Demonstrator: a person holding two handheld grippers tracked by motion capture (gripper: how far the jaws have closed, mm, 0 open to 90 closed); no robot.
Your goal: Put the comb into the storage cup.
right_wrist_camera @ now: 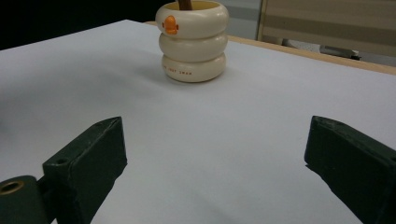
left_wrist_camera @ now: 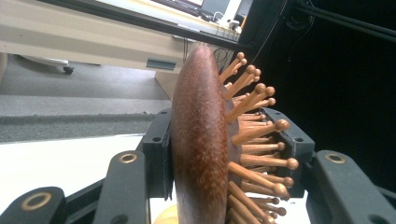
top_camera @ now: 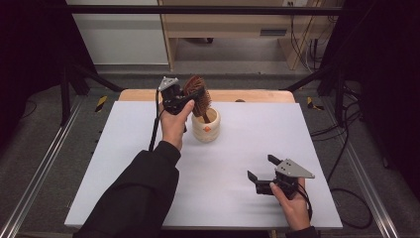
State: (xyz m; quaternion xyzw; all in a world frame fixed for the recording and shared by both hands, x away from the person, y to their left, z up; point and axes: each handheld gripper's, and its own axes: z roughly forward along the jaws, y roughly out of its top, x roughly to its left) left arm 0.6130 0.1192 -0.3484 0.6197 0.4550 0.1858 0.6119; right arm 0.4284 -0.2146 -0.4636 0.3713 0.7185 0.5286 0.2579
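The cream holder, built like three stacked rings, carries an orange duck-like mark on its top ring and a line of small red lettering on its bottom ring; the letters are too small to read. That mark and lettering show in the right gripper view, while the high view gives the holder as a plain cream pot toward the far side of the white surface.

A wooden hairbrush stands in the holder with its handle down inside and its head up above the rim. The left claw is clamped on the head. The left gripper view shows how: one jaw presses the smooth reddish-brown back of the hairbrush, the other sits against the side with the round-tipped wooden pins. The high view cannot show this.

The right claw is spread wide with nothing between its jaws, low over the surface near the front right, well apart from the holder, facing it
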